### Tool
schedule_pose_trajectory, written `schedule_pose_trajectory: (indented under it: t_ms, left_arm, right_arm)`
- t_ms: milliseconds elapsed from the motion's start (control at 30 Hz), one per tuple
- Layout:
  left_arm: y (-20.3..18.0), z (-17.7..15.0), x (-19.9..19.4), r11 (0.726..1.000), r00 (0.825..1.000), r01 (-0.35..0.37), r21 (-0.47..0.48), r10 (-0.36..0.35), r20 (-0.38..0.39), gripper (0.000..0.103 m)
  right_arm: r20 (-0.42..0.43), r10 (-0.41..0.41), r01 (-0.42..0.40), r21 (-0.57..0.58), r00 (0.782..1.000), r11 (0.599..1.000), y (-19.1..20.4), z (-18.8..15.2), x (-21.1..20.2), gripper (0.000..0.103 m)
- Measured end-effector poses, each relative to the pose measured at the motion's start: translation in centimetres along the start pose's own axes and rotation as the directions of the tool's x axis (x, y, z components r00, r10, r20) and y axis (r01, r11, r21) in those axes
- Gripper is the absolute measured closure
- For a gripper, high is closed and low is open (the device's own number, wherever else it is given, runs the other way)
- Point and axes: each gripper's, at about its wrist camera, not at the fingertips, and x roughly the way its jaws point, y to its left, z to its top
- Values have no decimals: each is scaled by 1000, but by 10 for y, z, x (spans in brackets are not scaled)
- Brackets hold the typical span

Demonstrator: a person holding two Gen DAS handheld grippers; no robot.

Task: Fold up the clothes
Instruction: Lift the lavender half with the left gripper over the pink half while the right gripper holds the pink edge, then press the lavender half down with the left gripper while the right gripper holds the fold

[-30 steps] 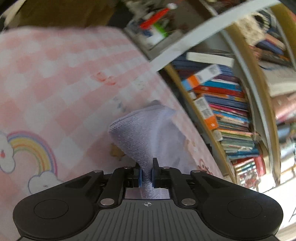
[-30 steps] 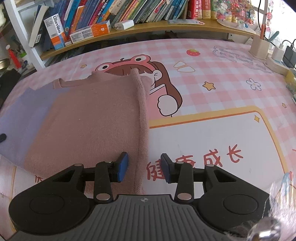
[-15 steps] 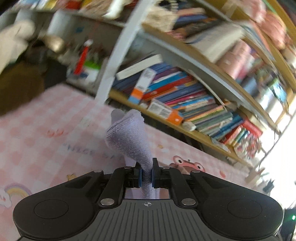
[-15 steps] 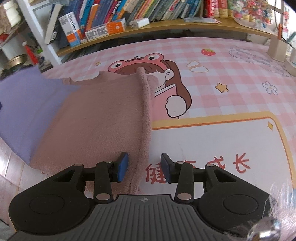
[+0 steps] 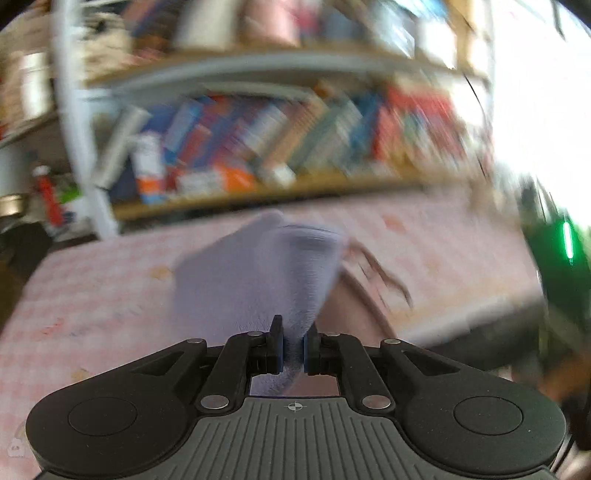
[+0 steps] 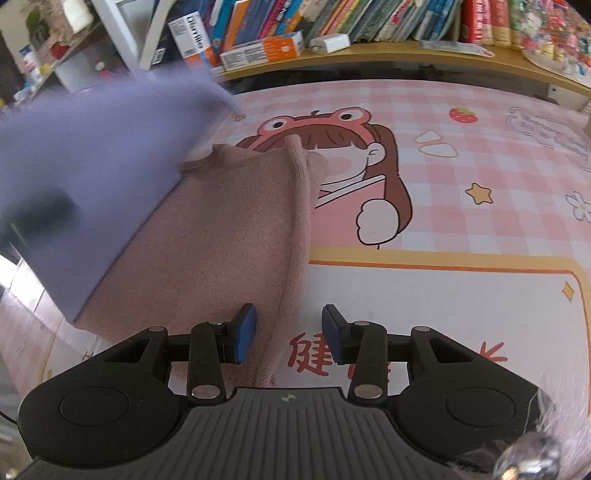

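Note:
My left gripper [image 5: 293, 349] is shut on a corner of the lilac garment [image 5: 255, 280] and holds it lifted above the table; the view is blurred by motion. In the right wrist view the lilac garment [image 6: 85, 166] hangs in the air at the left, over a dusty pink garment [image 6: 229, 236] that lies flat on the table with a folded edge along its right side. My right gripper [image 6: 288, 338] is open and empty, its fingers straddling the near right edge of the pink garment.
The table has a pink checked cartoon cloth [image 6: 461, 206]. A wooden shelf of books [image 6: 332, 26] runs along the far edge, with a white shelf frame [image 6: 122, 33] at the far left. A dark device with a green light [image 5: 567, 243] stands at the right.
My left gripper has swung the lilac garment up and to the right, over the pink garment. The right gripper has stayed open by the pink garment's edge.

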Motion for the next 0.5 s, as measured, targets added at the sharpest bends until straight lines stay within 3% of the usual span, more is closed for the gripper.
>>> schedule_pose_trajectory:
  t_ms: [67, 133, 333, 500]
  left_arm:
    - [-27, -10, 16, 990, 997, -33, 135, 42, -59, 94]
    - [-47, -19, 24, 961, 993, -87, 264, 106, -57, 94]
    - [-64, -19, 26, 922, 980, -170, 349, 196, -39, 93]
    - [-80, -25, 21, 896, 979, -170, 410, 202, -37, 82]
  right_arm:
    - [-9, 25, -25, -8, 1000, 1000, -4, 1, -1, 64]
    - [-16, 47, -47, -10, 999, 999, -7, 3, -2, 64]
    - [-28, 105, -105, -18, 994, 994, -10, 2, -2, 64]
    - [-46, 132, -133, -19, 990, 991, -13, 4, -4, 62]
